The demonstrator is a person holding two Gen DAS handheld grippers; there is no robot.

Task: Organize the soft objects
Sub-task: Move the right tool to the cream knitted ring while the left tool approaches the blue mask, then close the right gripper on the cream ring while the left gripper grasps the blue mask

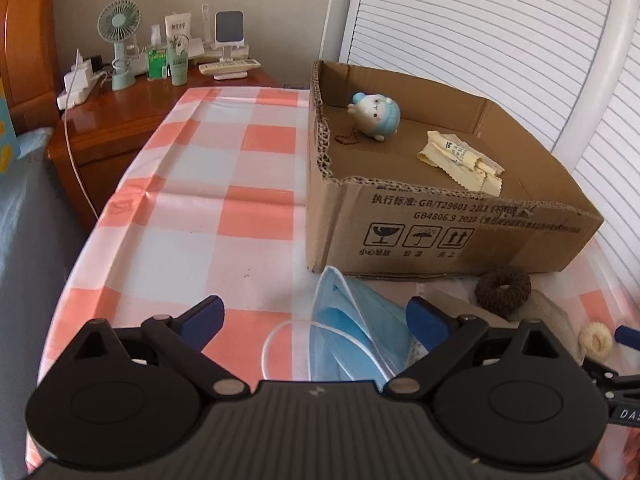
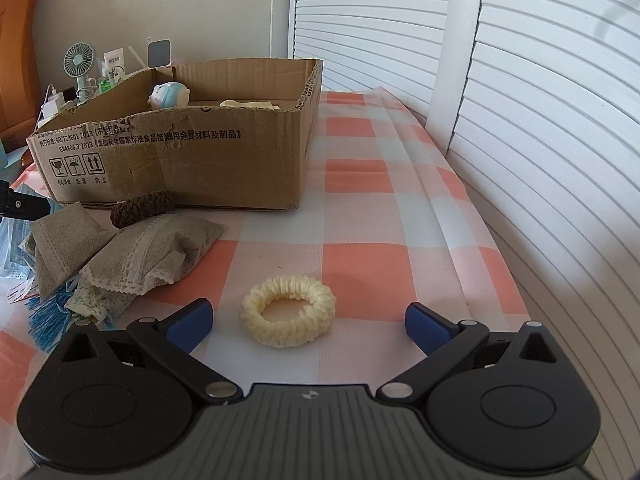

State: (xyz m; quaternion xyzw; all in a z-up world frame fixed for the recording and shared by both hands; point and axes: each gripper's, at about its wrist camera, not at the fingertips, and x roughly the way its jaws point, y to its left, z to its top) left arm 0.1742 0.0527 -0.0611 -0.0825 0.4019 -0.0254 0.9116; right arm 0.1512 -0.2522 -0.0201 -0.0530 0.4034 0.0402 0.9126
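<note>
From the left wrist we see our left claw (image 1: 315, 320) spread wide and empty, low over the checked worktop (image 1: 224, 184), with the blue face mask (image 1: 352, 332) lying between its blue pads; its white ear loop curls toward us, so we judge the claw is lined up to pinch the folded mask body and not the thin cord. Just beyond stands the cardboard box (image 1: 440, 220), open at the top and set near the loose things, which makes it the likely collecting place: a small plush toy (image 1: 378, 114) and a pale yellow cloth (image 1: 464, 160) already lie on its floor. A brown hair tie (image 1: 503, 289) rests against the box's front wall, and a cream hair tie (image 1: 596, 340) lies further right, near the other claw's blue tip. From the right wrist, our right claw (image 2: 308, 322) is likewise wide open and holds nothing; the cream hair tie (image 2: 289, 310) sits on the worktop centred between its fingers, a placing that suits closing across the ring. To the left lie grey fabric pouches (image 2: 132, 256) in a heap with a blue-fringed item (image 2: 50, 316) beneath, not yet sorted, and the brown hair tie (image 2: 142, 208) touches the box (image 2: 200, 160).
</note>
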